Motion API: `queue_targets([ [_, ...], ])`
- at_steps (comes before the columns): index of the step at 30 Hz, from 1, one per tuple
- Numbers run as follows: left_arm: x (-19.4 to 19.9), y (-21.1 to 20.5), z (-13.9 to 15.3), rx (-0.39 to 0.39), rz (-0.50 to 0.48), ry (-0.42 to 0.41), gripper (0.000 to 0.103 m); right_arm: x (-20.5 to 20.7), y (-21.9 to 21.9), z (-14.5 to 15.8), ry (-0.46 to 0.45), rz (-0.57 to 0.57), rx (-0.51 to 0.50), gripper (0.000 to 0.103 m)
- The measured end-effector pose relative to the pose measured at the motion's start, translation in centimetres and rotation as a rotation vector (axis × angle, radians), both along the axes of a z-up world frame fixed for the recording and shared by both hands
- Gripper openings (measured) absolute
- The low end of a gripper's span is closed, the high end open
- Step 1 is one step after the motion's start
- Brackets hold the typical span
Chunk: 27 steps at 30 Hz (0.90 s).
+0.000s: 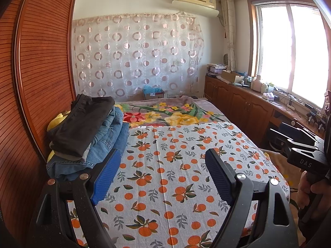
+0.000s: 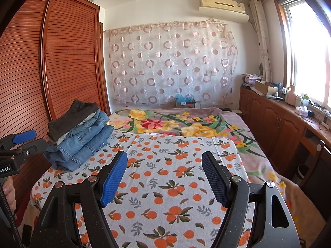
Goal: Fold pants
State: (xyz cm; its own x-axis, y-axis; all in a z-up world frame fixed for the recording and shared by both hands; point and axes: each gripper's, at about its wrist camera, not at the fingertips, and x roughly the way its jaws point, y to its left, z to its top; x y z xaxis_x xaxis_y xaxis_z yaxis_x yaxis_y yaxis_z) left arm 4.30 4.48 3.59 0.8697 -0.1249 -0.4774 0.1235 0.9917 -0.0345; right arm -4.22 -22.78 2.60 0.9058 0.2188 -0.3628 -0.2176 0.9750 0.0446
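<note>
Both grippers hover over the bed (image 2: 244, 128) with nothing between their jaws. The left gripper (image 1: 163, 165) has its jaws spread wide above the orange-print sheet (image 1: 178, 173); the right gripper (image 2: 164, 167) likewise stands released over the same sheet. The folded pants sit in one stack (image 2: 80, 132) at the sheet's left edge, beside the slatted wooden wardrobe (image 2: 62, 62): one dark pair (image 1: 82, 122) on top, one pale layer under it, then blue denim (image 1: 107, 142), at least two pairs, though the exact count of folds cannot be told. One flowered blanket (image 2: 165, 124) covers the bed's far half. Neither gripper touches the stack.
</note>
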Motion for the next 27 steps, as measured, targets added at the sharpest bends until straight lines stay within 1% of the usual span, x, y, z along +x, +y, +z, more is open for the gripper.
queue_targets([
  [27,-0.06,0.00,-0.13,-0.002,0.001,0.000,0.084,0.00,0.08,-0.26,0.005,-0.003,0.004,0.076],
])
